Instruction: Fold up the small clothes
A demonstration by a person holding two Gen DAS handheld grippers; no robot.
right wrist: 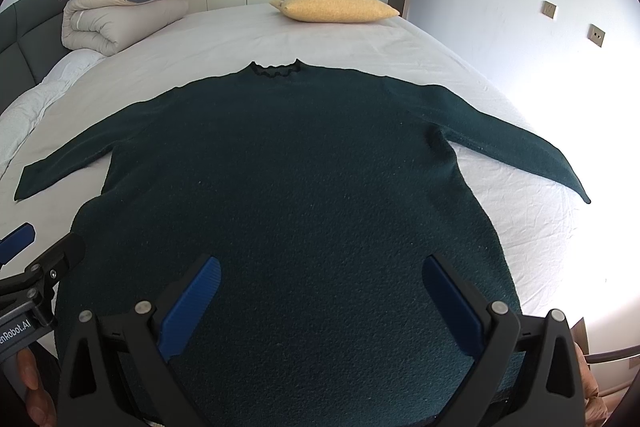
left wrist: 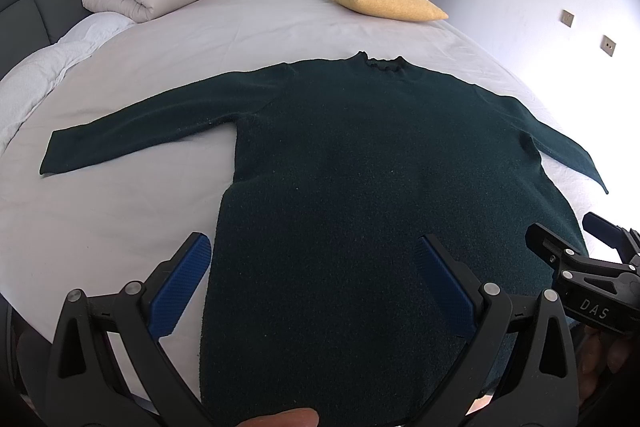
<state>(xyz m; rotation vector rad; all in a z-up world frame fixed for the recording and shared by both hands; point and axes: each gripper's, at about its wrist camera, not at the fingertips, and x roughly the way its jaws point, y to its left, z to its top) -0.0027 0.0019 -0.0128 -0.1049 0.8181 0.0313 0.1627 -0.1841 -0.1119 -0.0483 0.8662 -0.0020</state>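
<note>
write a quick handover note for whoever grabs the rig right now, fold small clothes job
Left tool: open, empty, above the hem's left side.
Right tool: open, empty, above the hem's right side.
Dark green knitted sweater: spread flat on the pale bed sheet, frilled collar far from you, both sleeves stretched outwards.
Yellow pillow and rolled beige duvet lie at the far end, clear of the sweater.
Done: garment laid out; no fold visible.
Left: all the folding, probably sleeves in first, then the body.
</note>
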